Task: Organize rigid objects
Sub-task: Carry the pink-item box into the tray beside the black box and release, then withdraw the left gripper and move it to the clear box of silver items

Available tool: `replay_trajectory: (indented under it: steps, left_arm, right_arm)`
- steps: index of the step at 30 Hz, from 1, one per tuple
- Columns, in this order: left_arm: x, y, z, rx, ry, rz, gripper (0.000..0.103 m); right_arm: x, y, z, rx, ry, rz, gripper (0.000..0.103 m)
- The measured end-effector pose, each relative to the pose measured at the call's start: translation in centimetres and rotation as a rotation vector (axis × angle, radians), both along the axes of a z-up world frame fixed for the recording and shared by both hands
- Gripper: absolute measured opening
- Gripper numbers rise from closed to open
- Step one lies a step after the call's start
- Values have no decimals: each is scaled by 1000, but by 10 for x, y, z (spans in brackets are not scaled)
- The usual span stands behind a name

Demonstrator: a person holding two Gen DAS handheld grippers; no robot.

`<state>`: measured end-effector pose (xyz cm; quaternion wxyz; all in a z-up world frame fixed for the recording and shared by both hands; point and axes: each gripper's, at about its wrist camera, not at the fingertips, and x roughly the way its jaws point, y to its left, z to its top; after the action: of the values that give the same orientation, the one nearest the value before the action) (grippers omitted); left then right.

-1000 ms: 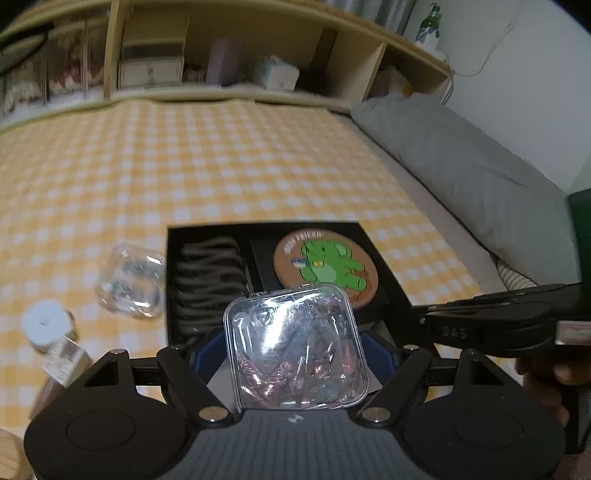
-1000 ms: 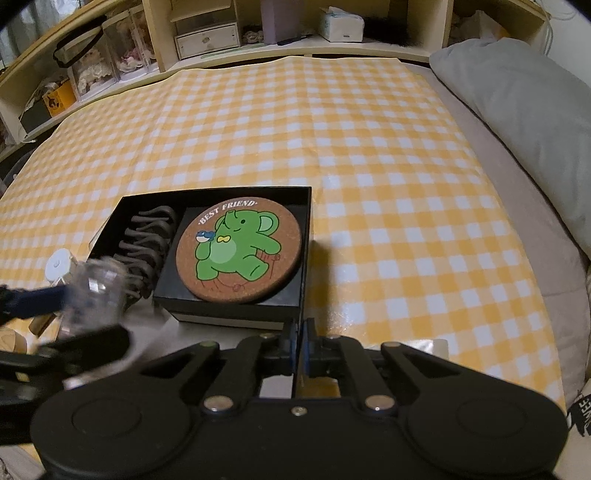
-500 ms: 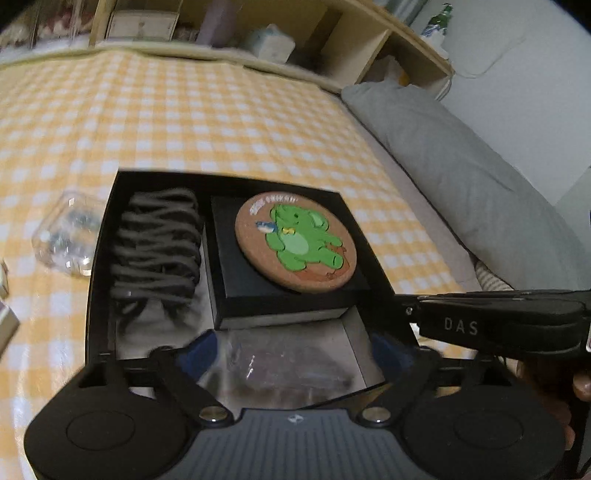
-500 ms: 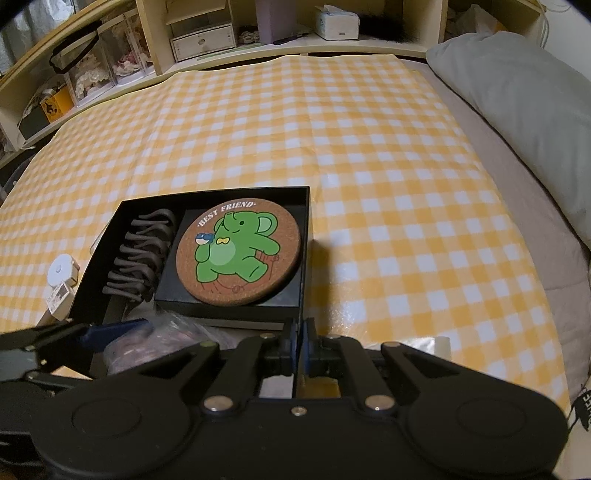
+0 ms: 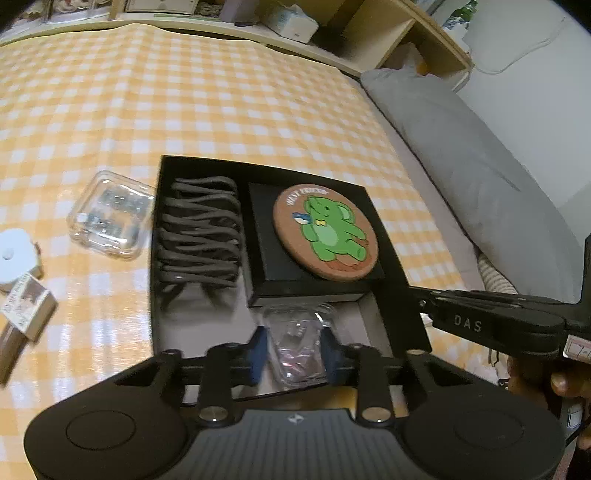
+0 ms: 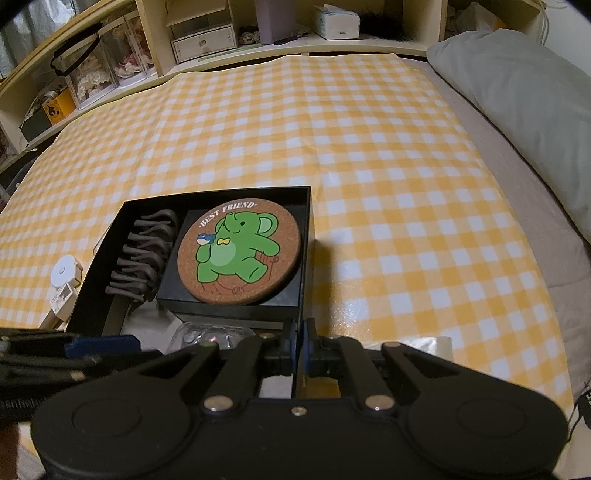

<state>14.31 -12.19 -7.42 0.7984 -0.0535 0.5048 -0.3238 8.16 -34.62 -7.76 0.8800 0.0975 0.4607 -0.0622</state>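
Observation:
A black open box (image 5: 402,273) lies on the yellow checked cloth. In it are a dark coiled holder (image 5: 199,236) and a smaller black box topped by a cork coaster with a green elephant (image 5: 325,232). My left gripper (image 5: 295,350) is shut on a small clear plastic case (image 5: 299,343) and holds it low in the box's near compartment. My right gripper (image 6: 300,350) is shut on the box's right wall (image 6: 304,295). The clear case also shows in the right wrist view (image 6: 210,338).
A second clear case (image 5: 110,214), a white round tape (image 5: 14,258) and a small carton (image 5: 26,310) lie left of the box. A grey pillow (image 5: 480,166) lies to the right. Wooden shelves (image 6: 258,33) run along the far edge.
My left gripper carried the clear case from above the box's near edge down into the near compartment. My right gripper stayed shut on the box wall.

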Motion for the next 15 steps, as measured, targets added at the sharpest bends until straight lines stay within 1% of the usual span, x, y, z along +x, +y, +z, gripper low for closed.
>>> replay_trajectory:
  steps: [1, 3, 5, 6, 7, 9, 11, 12, 13, 15]
  left_arm:
    - [0, 1, 1, 10, 1, -1, 20]
    - [0, 1, 3, 31, -1, -9, 18]
    - [0, -3, 3, 60, -11, -25, 12]
    - [0, -8, 3, 93, -31, -36, 8]
    - [0, -13, 3, 146, -69, -53, 7]
    - [0, -21, -1, 225, -117, -88, 6]
    - [3, -28, -11, 292, -116, -121, 5]
    - [4, -32, -16, 311, -116, -135, 5]
    - [5, -34, -19, 315, -120, -142, 0]
    - [9, -36, -21, 275, -80, -154, 0]
  right_arm:
    - [-1, 0, 0, -1, 0, 0, 5]
    - [-1, 0, 0, -1, 0, -1, 5]
    - [-1, 0, 0, -2, 0, -1, 5]
    - [-1, 0, 0, -4, 0, 0, 5]
    - [-1, 1, 1, -8, 1, 1, 5]
    - [-1, 1, 1, -14, 2, 2, 5]
    - [-1, 2, 1, -12, 1, 2, 4]
    - [-1, 2, 1, -12, 2, 2, 4]
    - [-1, 2, 1, -13, 2, 2, 4]
    - [-1, 2, 0, -14, 5, 3, 4]
